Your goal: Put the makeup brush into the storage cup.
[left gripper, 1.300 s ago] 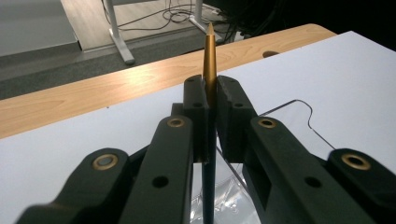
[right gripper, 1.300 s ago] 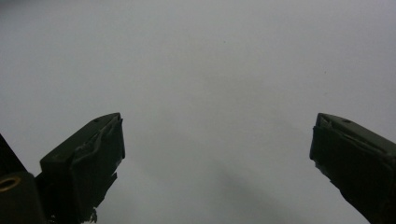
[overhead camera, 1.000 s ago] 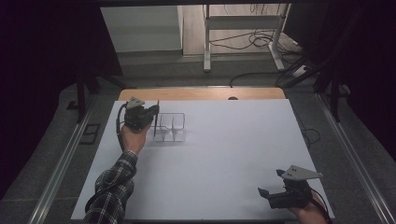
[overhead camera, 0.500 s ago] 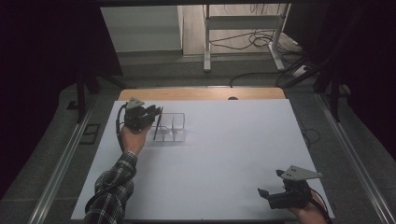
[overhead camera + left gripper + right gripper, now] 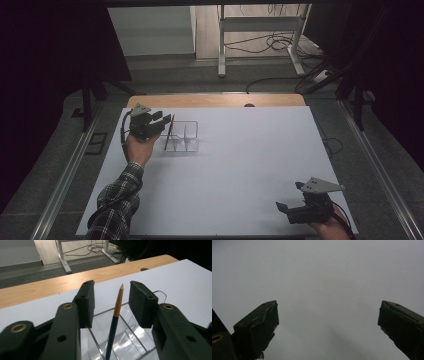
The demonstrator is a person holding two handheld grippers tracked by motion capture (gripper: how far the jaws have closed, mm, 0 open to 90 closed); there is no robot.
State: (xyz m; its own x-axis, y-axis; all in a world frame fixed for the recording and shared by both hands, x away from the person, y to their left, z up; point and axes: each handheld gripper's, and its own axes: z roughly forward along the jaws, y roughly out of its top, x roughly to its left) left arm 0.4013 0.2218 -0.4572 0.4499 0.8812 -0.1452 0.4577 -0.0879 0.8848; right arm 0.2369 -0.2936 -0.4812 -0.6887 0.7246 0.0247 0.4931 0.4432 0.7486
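Note:
A dark blue pencil [image 5: 168, 132] with a tan tip stands tilted in the left end of a clear plastic organizer [image 5: 184, 136] at the table's far left. My left gripper [image 5: 162, 120] sits beside that organizer, level with the pencil's top. In the left gripper view the pencil [image 5: 116, 317] rises between the jaws of the left gripper [image 5: 111, 286], which have just been opening; neither pad touches it. The organizer [image 5: 130, 340] lies below. My right gripper [image 5: 290, 196] rests open near the front right corner. In the right gripper view, the right gripper [image 5: 328, 315] holds nothing above the white surface.
The white table top [image 5: 240, 160] spreads between the two hands. A wooden strip [image 5: 215, 100] runs along its far edge. A white stand [image 5: 260, 30] and cables [image 5: 280, 45] lie on the floor beyond. A plaid sleeve [image 5: 117, 200] comes in at the lower left.
The left gripper's jaws have spread apart from the pencil, which now stands free in the organizer. Neither hand has shifted.

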